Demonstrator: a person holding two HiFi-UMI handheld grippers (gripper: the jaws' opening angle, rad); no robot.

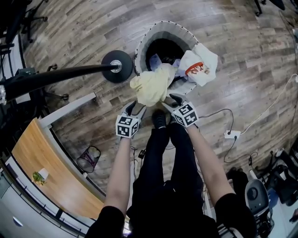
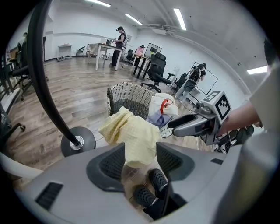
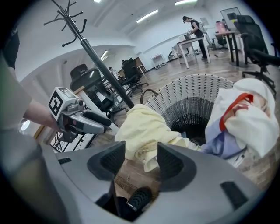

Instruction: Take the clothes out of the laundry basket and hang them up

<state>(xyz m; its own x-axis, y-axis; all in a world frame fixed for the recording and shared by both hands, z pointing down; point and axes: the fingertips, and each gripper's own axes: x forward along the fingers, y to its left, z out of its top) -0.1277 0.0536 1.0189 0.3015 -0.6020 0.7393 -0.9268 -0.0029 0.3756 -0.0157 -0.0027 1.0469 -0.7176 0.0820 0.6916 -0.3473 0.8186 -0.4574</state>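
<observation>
Where the person stands on the brown wood-plank floor (image 1: 84, 32), two bare forearms reach forward and down, each hand carrying a grey plastic gripper topped by a black-and-white marker cube. The left gripper (image 1: 135, 108) has its jaws apart, with ribbed dark pads either side of the hem of a pale yellow crinkled cotton garment (image 1: 151, 86) and not pressing it. The right gripper (image 1: 175, 99) stands open too, a folded edge of the same cloth hanging between its pads.

The yellow garment lies bunched over the near rim of the round white woven laundry basket (image 1: 167, 26), half out of it. A white garment with a red print (image 1: 199, 62) spills over the rim to the right. Only the gripper views show the lavender-blue fabric (image 3: 221, 145) tucked under it, and the basket's open lattice wall; from above its inside is a dark well.

Left of the basket sits the round black base of a coat stand (image 1: 116, 66). Its hooked top (image 3: 65, 13) shows only in the right gripper view. A white power strip with a cable (image 1: 231, 135) lies on the planks to the right.

Farther off are black office chairs (image 2: 157, 70), people at tables (image 2: 119, 43) and ceiling strip lights (image 2: 179, 17).
</observation>
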